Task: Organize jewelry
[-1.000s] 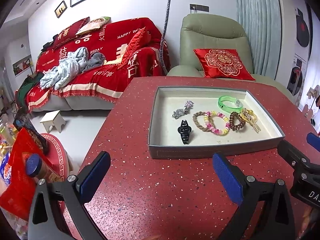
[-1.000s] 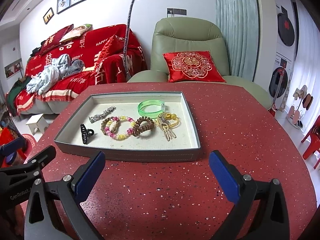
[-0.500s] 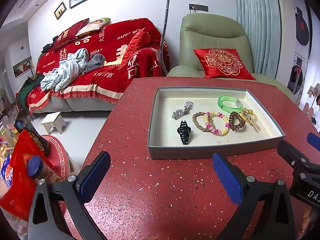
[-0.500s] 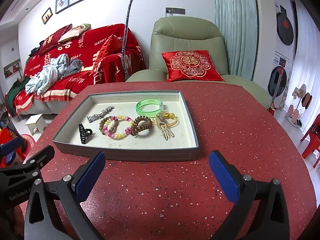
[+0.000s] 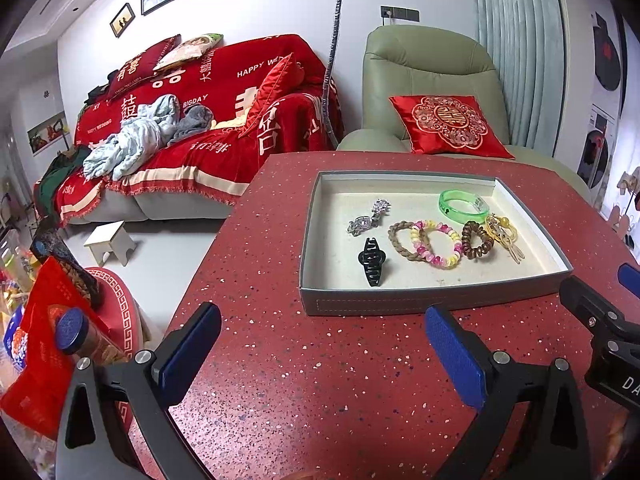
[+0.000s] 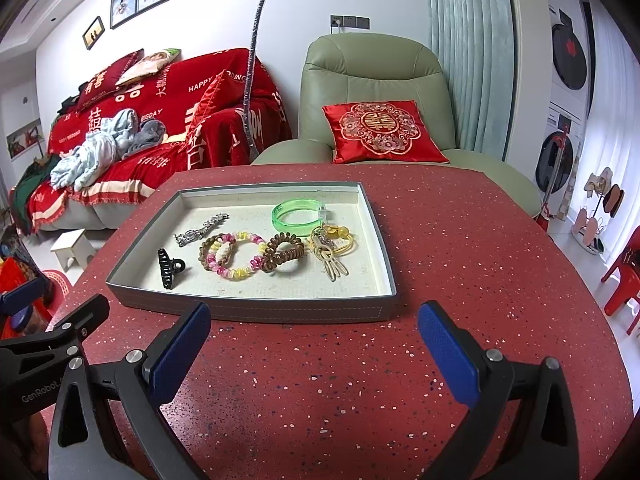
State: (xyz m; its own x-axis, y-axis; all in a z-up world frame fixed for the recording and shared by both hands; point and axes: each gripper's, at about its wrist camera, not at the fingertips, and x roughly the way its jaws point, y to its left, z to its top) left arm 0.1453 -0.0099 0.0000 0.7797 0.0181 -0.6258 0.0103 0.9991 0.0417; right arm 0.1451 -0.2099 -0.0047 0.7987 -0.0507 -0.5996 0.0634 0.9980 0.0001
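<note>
Every piece already lay inside the tray (image 6: 256,312) at mid-frame, so little seemed left; my left claw (image 5: 320,344) and right claw (image 6: 312,340) gaped apart, empty.

Both grippers, left (image 5: 323,354) and right (image 6: 314,350), have black triangular-cutout fingers, blue textured pads (image 6: 446,352), silver screws and white lettering.

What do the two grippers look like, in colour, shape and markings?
Both look alike. The left gripper and right gripper have black angular frames with triangular cut-outs, silver screws and flat blue textured pads. White lettering "GenRobot" marks the left one's side.
</note>
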